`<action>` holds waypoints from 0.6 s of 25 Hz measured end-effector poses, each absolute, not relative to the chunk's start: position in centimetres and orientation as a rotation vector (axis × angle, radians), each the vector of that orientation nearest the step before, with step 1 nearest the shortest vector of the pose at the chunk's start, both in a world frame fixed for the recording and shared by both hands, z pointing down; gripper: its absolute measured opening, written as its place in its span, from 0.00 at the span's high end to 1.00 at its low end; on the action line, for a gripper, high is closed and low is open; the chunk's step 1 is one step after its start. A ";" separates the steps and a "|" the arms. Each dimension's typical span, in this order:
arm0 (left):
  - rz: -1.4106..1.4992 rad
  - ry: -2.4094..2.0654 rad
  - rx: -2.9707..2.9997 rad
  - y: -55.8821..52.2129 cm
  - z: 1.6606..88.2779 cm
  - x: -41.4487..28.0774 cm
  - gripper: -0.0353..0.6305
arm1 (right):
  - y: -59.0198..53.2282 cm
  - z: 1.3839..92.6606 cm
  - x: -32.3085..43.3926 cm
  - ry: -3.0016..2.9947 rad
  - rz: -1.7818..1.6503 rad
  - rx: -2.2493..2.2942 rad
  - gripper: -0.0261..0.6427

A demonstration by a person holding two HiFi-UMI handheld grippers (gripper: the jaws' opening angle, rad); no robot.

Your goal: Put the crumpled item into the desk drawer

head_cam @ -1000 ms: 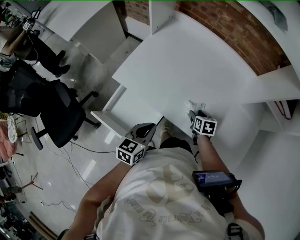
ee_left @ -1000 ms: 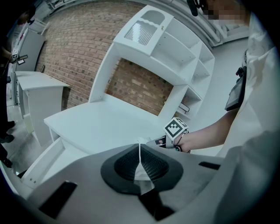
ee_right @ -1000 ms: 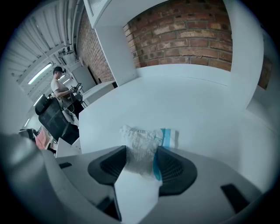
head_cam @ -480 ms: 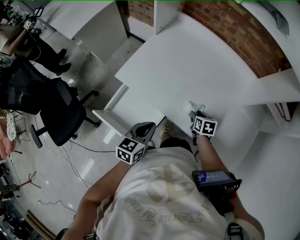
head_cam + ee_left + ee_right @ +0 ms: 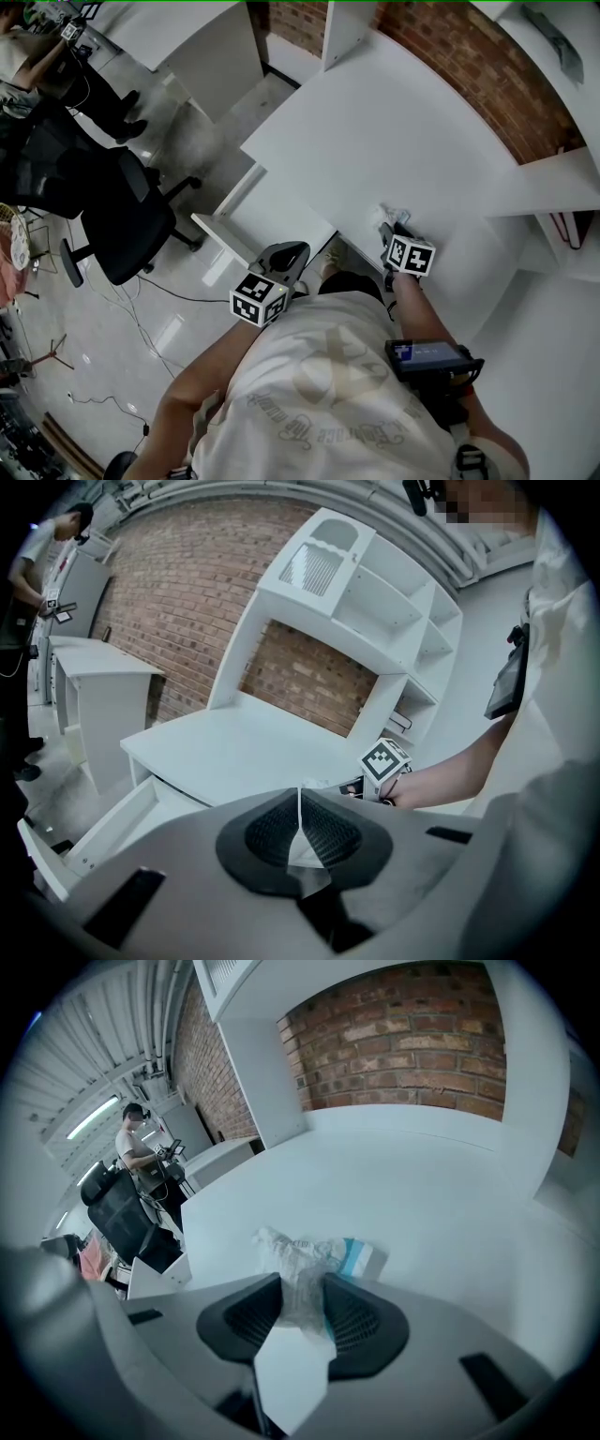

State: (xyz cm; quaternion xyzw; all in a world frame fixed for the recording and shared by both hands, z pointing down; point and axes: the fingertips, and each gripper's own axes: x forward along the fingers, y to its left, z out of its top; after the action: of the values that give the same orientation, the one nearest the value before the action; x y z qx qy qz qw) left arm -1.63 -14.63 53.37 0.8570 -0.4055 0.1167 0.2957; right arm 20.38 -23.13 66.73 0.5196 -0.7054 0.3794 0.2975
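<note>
The crumpled item [image 5: 309,1255] is a clear wrapper with a blue and white end. It lies on the white desk [image 5: 375,122] near the front edge, where the head view shows the wrapper [image 5: 392,214] as small. My right gripper [image 5: 302,1307] points steeply down at it. Its jaws have just been closing, and the pads now pinch the wrapper's near end. The desk drawer [image 5: 225,242] stands pulled out to the left, below the desk top. My left gripper [image 5: 292,251] hovers by the drawer's front with its jaws shut and nothing in them. The left gripper view shows the drawer [image 5: 103,827] from the side.
A black office chair [image 5: 122,225] stands on the floor left of the drawer. Another person [image 5: 56,66] stands at the far left. White shelves [image 5: 553,187] rise at the desk's right end, against a brick wall [image 5: 450,56]. Cables lie on the floor.
The left gripper has drifted slightly near the drawer's front. The right gripper stays at the same spot over the wrapper.
</note>
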 end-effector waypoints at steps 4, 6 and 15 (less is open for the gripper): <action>0.294 -1.102 2.279 -13.9 53.0 -2.7 0.91 | -23.0 66.0 19.5 -1.892 0.982 1.378 0.72; 0.287 -1.113 2.276 -13.3 52.9 -3.2 0.91 | -22.7 65.6 19.0 -1.901 0.969 1.373 0.72; 0.247 -1.183 2.269 -10.2 51.6 -5.8 0.91 | -20.3 63.7 16.7 -1.953 0.929 1.350 0.73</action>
State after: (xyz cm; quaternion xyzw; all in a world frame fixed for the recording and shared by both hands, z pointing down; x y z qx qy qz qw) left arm -5.82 -10.17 51.63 0.8469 -0.4415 0.0921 0.2817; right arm 16.68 -20.32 63.74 0.5064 -0.7328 0.3484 0.2919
